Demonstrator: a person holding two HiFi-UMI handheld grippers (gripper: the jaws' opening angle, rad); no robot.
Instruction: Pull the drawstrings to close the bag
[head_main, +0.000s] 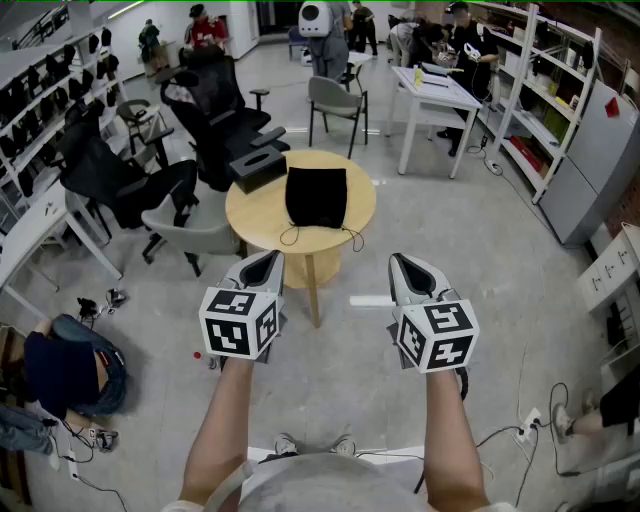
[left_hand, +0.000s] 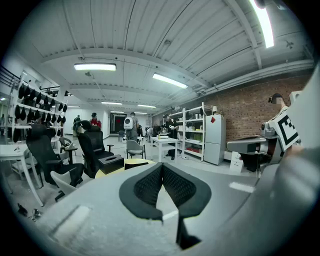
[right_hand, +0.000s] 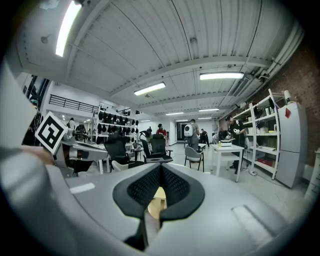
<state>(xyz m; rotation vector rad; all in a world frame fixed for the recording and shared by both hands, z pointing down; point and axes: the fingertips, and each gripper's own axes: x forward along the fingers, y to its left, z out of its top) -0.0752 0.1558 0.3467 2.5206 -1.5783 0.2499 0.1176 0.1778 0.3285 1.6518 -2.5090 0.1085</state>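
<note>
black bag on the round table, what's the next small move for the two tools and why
Probably bring both forward toward the round table and open them there. The left tool and right tool are shut, empty and well short of the black bag, whose drawstrings trail from its near edge onto the tabletop, so nothing can be gripped from here.

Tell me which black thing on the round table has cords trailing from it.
The black bag in the middle; the black box at the far-left rim has none.
</note>
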